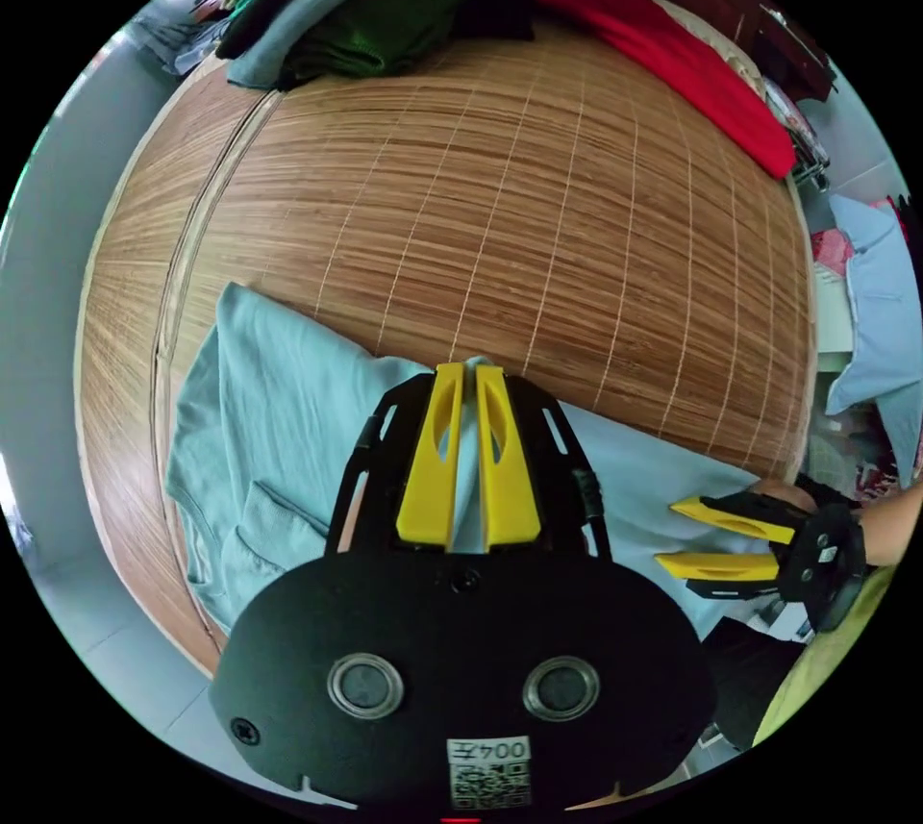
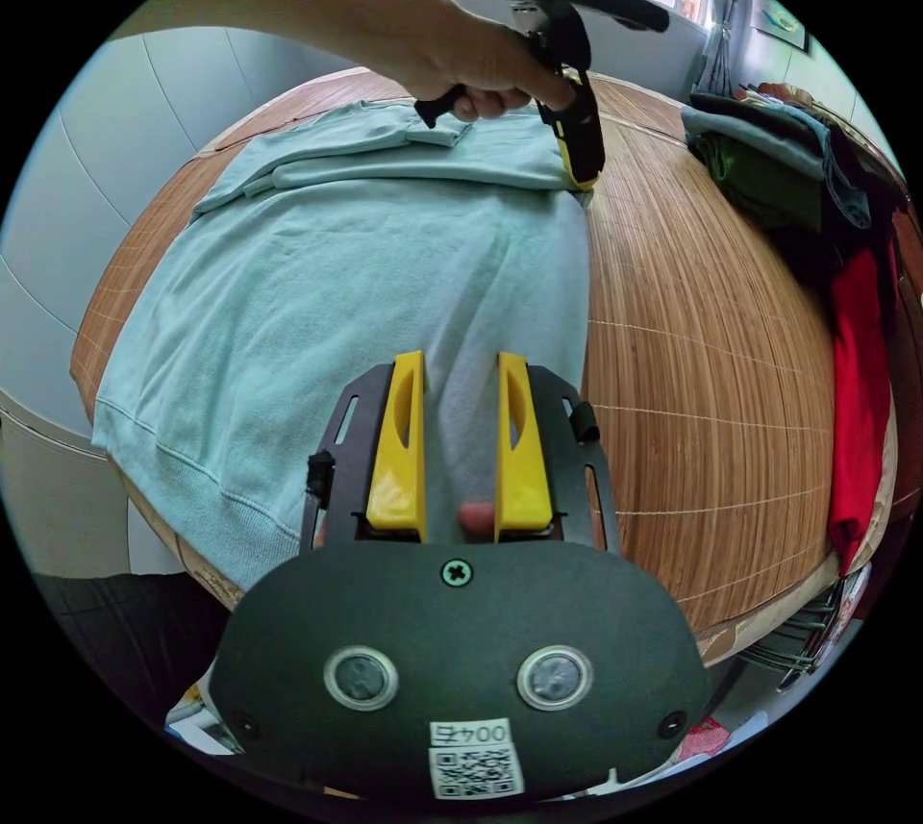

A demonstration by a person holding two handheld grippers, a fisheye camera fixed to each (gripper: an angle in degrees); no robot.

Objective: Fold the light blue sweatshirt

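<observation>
The light blue sweatshirt [image 2: 317, 305] lies flat on a bamboo mat [image 2: 711, 362], a sleeve folded across its far part. My left gripper [image 1: 469, 372] is shut on a pinch of the sweatshirt [image 1: 269, 411] at its edge, and fabric shows between the yellow jaws. In the right gripper view a hand holds the left gripper [image 2: 582, 175] at the garment's far right corner. My right gripper [image 2: 460, 362] hovers open over the lower body of the sweatshirt near the hem. In the left gripper view the right gripper [image 1: 665, 536] stands at the right with its jaws apart.
A pile of folded clothes, with a green garment [image 1: 385, 26] and a red one [image 1: 673, 55], sits at the mat's far end; the red garment [image 2: 860, 401] runs along the right edge. Bare mat [image 1: 538, 218] lies between pile and sweatshirt. Grey walls border the near side.
</observation>
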